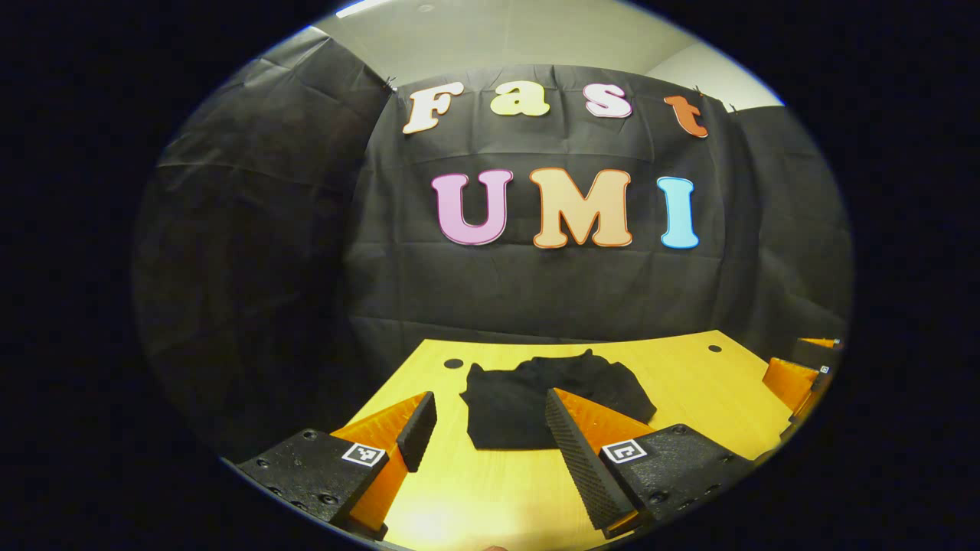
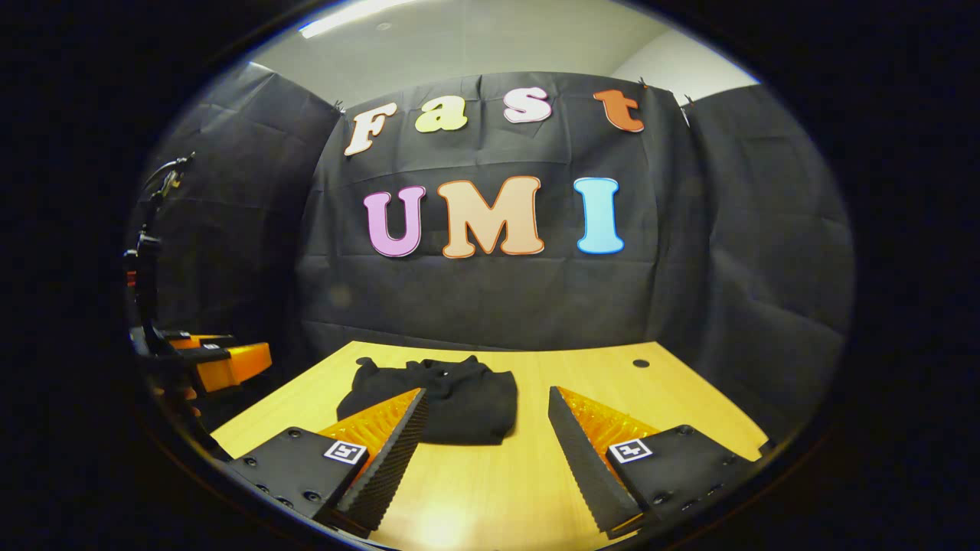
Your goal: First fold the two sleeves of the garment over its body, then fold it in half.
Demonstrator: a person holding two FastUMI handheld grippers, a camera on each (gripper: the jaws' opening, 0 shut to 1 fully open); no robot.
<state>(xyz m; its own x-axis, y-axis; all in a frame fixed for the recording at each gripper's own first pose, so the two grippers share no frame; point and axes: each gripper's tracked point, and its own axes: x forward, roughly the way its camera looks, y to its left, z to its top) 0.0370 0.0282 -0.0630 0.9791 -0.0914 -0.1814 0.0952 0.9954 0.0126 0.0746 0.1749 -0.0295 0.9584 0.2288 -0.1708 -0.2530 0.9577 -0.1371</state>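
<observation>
A black garment (image 1: pixel 528 402) lies folded into a compact bundle on the yellow wooden table (image 1: pixel 689 383). The left gripper (image 1: pixel 490 417) hovers above the table's near side, open, its fingers framing the garment without touching it. In the right gripper view the same garment (image 2: pixel 452 398) sits toward the left of the table (image 2: pixel 612 383). The right gripper (image 2: pixel 486 417) is open too, held over the near edge with nothing between its fingers. Each gripper also appears at the edge of the other's view: the right gripper (image 1: pixel 796 379) and the left gripper (image 2: pixel 222 360).
Two small dark holes (image 1: pixel 453 363) (image 1: pixel 714 348) mark the table's far corners. Black cloth walls close the booth behind and on both sides. A dark stand with cables (image 2: pixel 149 252) rises at the left of the right gripper view.
</observation>
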